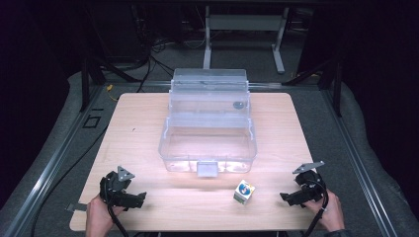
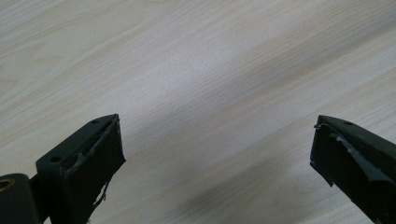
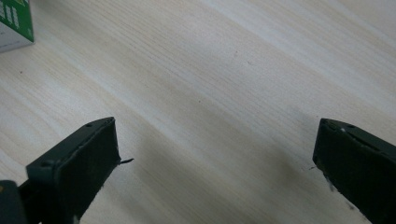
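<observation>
A clear plastic box (image 1: 207,143) with its lid tilted back stands open in the middle of the wooden table (image 1: 148,128). A small white cube-shaped carton (image 1: 244,191) with a blue and yellow print sits in front of the box, toward the right. My left gripper (image 1: 141,199) rests near the front left edge, open, its jaws far apart over bare wood (image 2: 217,144). My right gripper (image 1: 285,197) lies near the front right, open, a short way right of the carton. A green and white corner of the carton (image 3: 14,23) shows at the top left of the right gripper view.
A grey latch (image 1: 207,169) juts from the box's front wall. Dark floor, metal rails and a desk frame (image 1: 244,29) surround the table. Bare wood lies between the two grippers along the front edge.
</observation>
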The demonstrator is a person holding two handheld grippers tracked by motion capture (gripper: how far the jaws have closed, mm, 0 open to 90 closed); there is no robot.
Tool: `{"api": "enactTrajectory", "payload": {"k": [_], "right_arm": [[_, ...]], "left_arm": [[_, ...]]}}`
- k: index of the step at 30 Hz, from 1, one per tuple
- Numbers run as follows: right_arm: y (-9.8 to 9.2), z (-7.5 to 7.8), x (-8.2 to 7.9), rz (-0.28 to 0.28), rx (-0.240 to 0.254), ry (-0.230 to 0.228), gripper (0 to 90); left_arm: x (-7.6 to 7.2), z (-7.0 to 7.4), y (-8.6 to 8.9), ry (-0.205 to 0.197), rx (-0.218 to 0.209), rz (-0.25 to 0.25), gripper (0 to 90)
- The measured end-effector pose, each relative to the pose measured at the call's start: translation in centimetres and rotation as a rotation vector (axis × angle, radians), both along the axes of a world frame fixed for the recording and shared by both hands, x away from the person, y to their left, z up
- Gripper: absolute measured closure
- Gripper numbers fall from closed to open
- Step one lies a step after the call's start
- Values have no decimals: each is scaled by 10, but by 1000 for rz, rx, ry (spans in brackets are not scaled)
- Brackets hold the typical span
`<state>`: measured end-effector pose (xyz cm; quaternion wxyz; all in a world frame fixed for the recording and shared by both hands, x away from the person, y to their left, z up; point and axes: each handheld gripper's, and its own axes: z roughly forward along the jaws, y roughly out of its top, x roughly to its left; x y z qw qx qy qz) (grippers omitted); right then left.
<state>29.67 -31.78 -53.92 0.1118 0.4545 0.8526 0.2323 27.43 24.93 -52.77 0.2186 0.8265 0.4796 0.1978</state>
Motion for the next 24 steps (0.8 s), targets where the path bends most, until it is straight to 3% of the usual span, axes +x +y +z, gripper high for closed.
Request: {"api": "enactTrajectory", "payload": {"k": [17, 24], "right_arm": [[14, 13, -3, 28, -8, 13, 10], [27, 23, -6, 67, -11, 28, 14]], "left_arm": [[-1, -1, 0, 2, -5, -14, 25], [-1, 1, -1, -2, -14, -11, 24]]}}
